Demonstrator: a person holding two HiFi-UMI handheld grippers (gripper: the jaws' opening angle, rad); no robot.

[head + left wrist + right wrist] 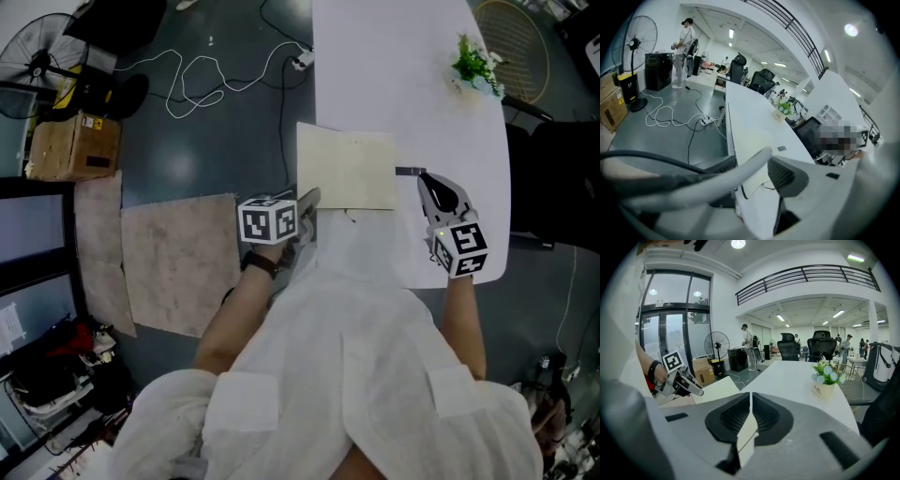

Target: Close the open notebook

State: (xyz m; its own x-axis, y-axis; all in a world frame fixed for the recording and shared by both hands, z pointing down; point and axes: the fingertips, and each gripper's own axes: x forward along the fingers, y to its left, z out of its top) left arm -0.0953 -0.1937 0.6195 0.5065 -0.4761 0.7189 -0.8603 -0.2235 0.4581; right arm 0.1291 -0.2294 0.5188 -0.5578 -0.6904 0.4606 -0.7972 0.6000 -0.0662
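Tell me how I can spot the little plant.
Find the long white table. On its far right side, well beyond the open cream notebook, stands the little plant. It is the only green, leafy thing on the table, with tiny blue flowers.

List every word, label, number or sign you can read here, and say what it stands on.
"Life" on the flower pot; the smaller print under it is blurred.
Yellow label on the cardboard box: too small to read.
Sign above the glass doors: too small to read.
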